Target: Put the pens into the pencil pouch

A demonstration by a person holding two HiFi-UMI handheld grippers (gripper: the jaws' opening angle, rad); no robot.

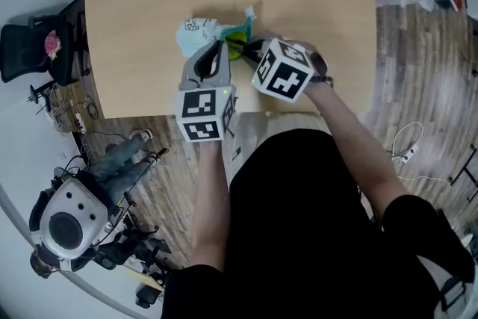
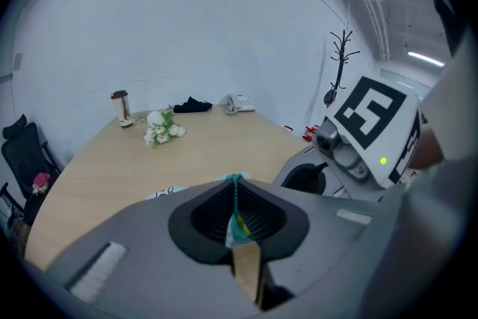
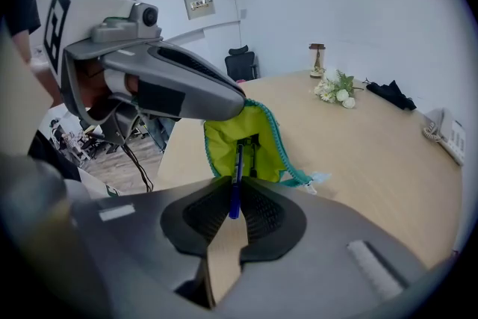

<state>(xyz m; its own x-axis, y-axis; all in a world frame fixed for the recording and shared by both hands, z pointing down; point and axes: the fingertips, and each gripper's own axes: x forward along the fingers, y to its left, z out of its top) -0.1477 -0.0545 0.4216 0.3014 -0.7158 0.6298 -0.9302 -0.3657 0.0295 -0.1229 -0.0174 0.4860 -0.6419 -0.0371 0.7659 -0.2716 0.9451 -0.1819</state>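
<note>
A pale pouch (image 1: 196, 32) with a lime lining lies on a wooden table (image 1: 149, 11), near its front edge. The left gripper (image 2: 235, 219) is clamped on the pouch's teal zip edge, lifting the mouth open. Just beside it, the right gripper (image 3: 234, 199) pinches a blue pen (image 3: 235, 179) between nearly closed jaws, with the pen's far end pointing at the open mouth.

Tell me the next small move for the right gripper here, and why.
Probably ease the right gripper forward so the blue pen slides into the pencil pouch, then release. The pen's tip points into the open lime-lined mouth, which the left gripper holds up by its zipper edge.
</note>
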